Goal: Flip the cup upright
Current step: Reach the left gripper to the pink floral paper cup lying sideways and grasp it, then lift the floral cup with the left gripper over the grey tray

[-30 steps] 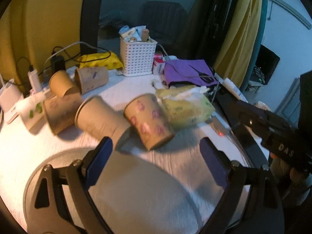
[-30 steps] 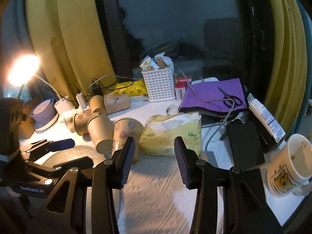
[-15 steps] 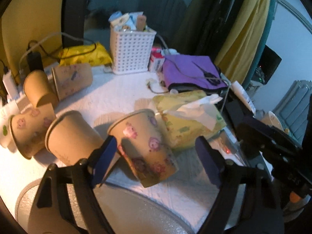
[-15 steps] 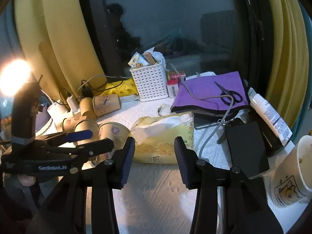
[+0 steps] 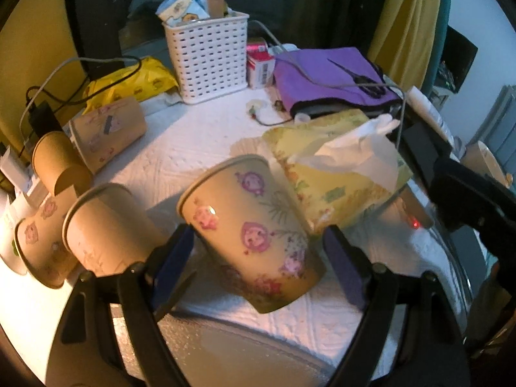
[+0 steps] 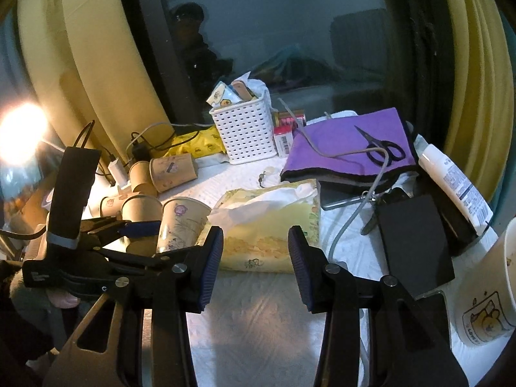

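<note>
A paper cup with pink flower prints (image 5: 254, 229) lies tilted on its side on the white cloth, its open rim toward the far left. My left gripper (image 5: 258, 258) is open, its blue pads on either side of the cup, close but apart from it. The same cup (image 6: 180, 222) shows in the right wrist view with the left gripper (image 6: 142, 229) around it. My right gripper (image 6: 254, 264) is open and empty, hovering in front of the tissue pack (image 6: 271, 225).
Several more paper cups (image 5: 96, 225) lie on their sides at the left. The tissue pack (image 5: 338, 180) touches the cup's right side. A white basket (image 5: 209, 61), purple cloth with scissors (image 5: 335, 77) and a mug (image 6: 483, 296) stand around.
My left gripper has moved forward and down until its pads straddle the flowered cup. My right gripper has crept slightly toward the tissue pack.
</note>
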Motion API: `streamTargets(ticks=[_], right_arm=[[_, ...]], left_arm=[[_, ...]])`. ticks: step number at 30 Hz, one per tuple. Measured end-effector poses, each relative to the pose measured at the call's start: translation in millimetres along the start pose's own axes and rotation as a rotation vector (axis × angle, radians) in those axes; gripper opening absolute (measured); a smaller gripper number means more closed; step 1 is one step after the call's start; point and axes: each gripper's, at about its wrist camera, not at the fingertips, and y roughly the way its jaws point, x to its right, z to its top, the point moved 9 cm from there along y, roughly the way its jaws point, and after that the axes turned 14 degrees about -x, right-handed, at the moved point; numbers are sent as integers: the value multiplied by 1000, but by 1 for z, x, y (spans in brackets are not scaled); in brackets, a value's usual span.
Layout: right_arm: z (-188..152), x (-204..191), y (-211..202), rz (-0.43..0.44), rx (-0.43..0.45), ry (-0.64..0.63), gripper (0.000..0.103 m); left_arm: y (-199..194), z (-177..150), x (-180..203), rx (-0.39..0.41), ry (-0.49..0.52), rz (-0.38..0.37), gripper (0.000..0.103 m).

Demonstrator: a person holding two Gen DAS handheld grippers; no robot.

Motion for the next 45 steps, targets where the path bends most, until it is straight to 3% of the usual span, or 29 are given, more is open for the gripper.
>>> streamTargets(ticks=[8,20,23,28,41,45], right_arm=[[-3,5,-5,-10,9,22,44],[-8,-9,-22,-13,29,17,44],[-11,-14,-28,-15,33,16,44],[-18,-22,-37,-20,35,21,44],[-47,-82,-55,54,5,-19,44],[-59,-111,-55,97,-21,-32,62]], left_arm=[[-5,-5,-2,-9,5,-6,66],[-36,-22,2,44,-2,-48,59],[-50,-28,6,77,1,-72,59],[-77,-41,11,161,36,-40,59],[-138,-131,-1,290,49,-20,59],[-145,-163,-16,304,15,-28,59]])
